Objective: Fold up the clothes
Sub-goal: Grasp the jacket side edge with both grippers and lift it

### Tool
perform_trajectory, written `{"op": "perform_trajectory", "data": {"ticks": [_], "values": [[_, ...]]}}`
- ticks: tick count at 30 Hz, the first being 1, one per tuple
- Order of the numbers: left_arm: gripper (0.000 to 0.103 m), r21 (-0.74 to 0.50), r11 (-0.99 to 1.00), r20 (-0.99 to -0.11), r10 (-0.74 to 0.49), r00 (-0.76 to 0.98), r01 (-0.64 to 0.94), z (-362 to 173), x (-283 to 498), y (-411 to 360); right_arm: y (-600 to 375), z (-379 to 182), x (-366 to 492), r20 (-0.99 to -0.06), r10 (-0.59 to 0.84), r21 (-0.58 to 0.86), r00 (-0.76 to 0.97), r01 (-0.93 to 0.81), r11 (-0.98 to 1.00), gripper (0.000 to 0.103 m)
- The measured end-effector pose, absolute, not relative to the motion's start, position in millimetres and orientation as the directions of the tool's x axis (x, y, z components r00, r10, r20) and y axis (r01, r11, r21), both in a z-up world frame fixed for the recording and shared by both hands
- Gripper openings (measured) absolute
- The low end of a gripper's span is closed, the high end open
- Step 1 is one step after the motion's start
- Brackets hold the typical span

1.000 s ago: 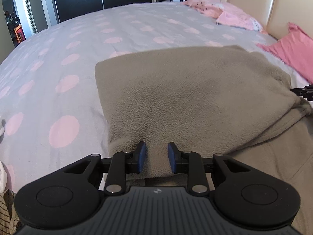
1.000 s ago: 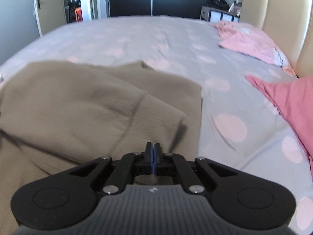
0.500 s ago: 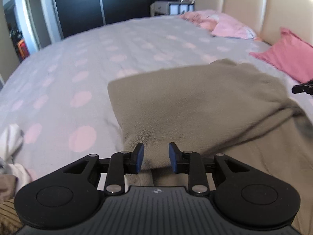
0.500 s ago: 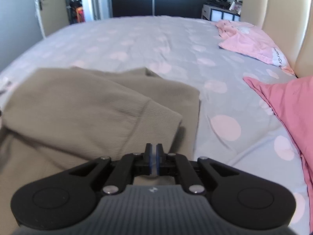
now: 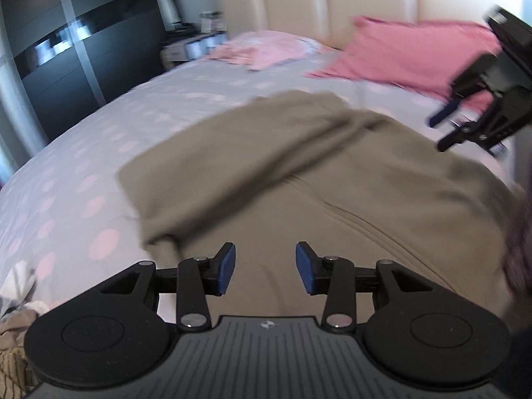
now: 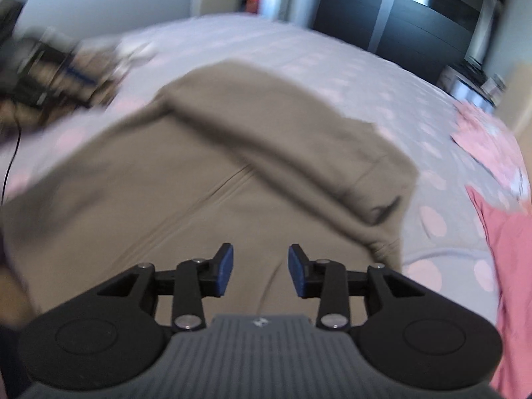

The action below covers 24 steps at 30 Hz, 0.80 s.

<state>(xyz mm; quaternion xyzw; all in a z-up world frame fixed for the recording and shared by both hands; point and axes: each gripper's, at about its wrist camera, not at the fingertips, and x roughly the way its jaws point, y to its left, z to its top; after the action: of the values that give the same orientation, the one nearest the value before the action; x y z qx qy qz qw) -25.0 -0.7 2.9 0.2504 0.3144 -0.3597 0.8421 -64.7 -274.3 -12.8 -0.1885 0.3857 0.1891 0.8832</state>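
An olive-grey fleece garment (image 5: 332, 179) lies spread on the bed, its top part folded down over the body; the same garment (image 6: 252, 153) fills the right wrist view. My left gripper (image 5: 265, 268) hovers above the garment's near part, its jaws opening with nothing between them. My right gripper (image 6: 260, 270) hovers above the cloth too, jaws opening and empty. From the left wrist view the right gripper (image 5: 449, 123) shows at the far right, above the garment's edge. The left gripper (image 6: 69, 76) appears blurred at the upper left of the right wrist view.
The bed (image 5: 66, 166) has a lilac cover with pink dots. Pink clothes (image 5: 262, 50) and a pink pillow (image 5: 415, 53) lie by the cream headboard (image 5: 332, 0). A heap of other laundry (image 5: 16, 316) sits at the near left. Dark wardrobes (image 5: 66, 50) stand behind.
Both grippers let go of the fleece and pulled back and up, rolling as they went. The right jaws went from shut to open; the left jaws widened. The folded part now rests on the garment.
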Motion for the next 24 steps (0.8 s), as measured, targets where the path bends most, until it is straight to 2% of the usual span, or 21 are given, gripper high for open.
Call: {"op": "perform_trajectory", "data": {"ticks": [2, 11, 19, 24], "values": [[0.038, 0.207, 0.562, -0.727, -0.460, 0.510, 0.801, -5, -47, -7, -259, -18, -87, -0.771, 0.198, -0.209, 0.606, -0.534, 0.820, 0.047], [0.040, 0.220, 0.307, -0.813, -0.468, 0.348, 0.926, -58, -131, -30, -209, -71, -169, -0.854, 0.224, -0.248, 0.470, -0.747, 0.617, 0.047], [0.042, 0.270, 0.166, -0.866, -0.388, 0.314, 0.949, -108, -166, -35, -194, -106, -201, -0.879, 0.195, -0.267, 0.435, -0.789, 0.554, 0.048], [0.042, 0.323, 0.117, -0.882, -0.322, 0.343, 0.939, -135, -173, -40, -191, -118, -205, -0.880, 0.158, -0.317, 0.447, -0.802, 0.505, 0.054]]}}
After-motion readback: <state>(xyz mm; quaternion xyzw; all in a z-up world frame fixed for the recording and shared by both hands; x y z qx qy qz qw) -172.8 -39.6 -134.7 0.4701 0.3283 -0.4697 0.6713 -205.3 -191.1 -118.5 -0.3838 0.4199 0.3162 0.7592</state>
